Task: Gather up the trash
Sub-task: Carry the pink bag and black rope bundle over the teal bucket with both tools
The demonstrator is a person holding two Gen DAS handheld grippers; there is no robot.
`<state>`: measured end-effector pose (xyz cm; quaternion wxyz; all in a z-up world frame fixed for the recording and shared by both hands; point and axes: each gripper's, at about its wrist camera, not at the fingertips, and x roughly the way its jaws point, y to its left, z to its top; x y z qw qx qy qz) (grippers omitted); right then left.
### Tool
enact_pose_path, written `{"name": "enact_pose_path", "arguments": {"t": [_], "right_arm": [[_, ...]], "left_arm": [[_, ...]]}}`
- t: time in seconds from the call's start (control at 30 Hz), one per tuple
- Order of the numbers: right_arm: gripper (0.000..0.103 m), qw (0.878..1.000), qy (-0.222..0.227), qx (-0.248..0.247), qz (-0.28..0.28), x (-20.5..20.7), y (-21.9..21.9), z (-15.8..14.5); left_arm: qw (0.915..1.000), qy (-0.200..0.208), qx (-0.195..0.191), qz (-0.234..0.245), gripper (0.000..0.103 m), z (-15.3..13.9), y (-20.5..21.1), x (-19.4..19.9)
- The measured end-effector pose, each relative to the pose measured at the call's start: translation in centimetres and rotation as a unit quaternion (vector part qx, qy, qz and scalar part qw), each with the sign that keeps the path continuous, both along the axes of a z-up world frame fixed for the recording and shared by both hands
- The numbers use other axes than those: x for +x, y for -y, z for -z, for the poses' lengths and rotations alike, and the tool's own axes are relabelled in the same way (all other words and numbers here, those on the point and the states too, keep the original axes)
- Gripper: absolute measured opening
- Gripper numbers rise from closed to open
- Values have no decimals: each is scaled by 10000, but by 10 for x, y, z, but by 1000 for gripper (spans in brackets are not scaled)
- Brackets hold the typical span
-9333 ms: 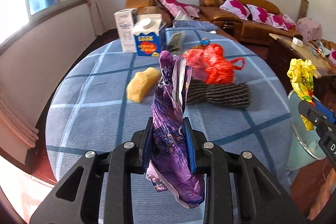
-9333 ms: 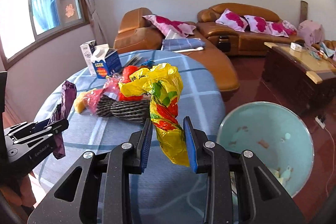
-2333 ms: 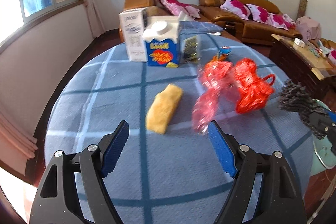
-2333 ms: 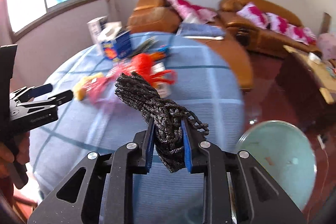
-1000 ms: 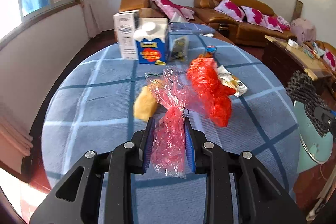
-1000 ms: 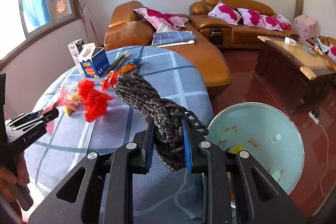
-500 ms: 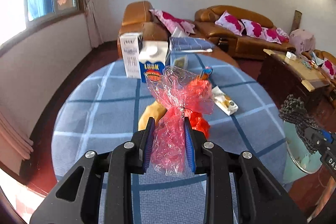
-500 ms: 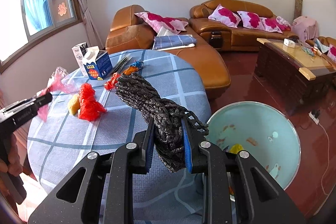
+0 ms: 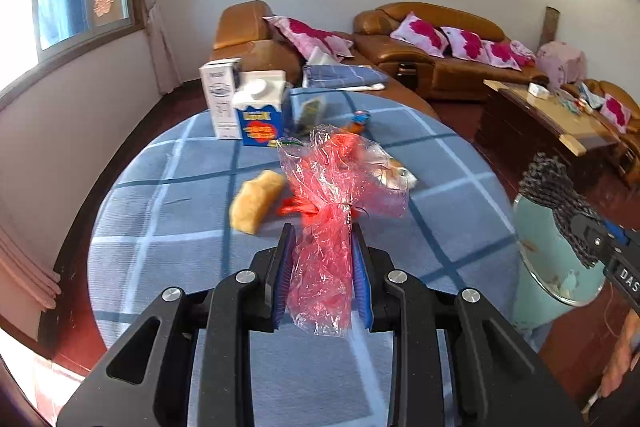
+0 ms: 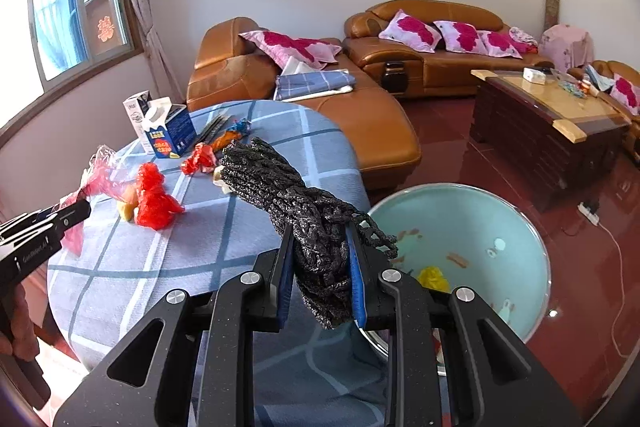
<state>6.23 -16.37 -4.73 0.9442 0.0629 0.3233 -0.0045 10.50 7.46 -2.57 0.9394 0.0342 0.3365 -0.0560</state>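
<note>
**Two loads held, several scraps left on the table**

We see the left gripper (image 9: 323,275) clenched on one pink cellophane wrapper (image 9: 334,183), centre frame, and the right gripper (image 10: 320,267) clenched on one black net bundle (image 10: 296,199) beside the bin (image 10: 532,247) at lower right. The trailing net could snag the bin's rim; the light cellophane could slip or cling to the pads. On the table (image 10: 120,279): two cartons, one yellow lump (image 9: 256,201), two red bags in the right view.
</note>
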Motion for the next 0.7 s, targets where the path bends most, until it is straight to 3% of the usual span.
{"name": "enact_pose_path", "arguments": {"t": [0.7], "right_arm": [[25,9977,97,-155,649,-28,54,3]], "left_arm": [[9955,-63,332,890,27,10,103,-27]]}}
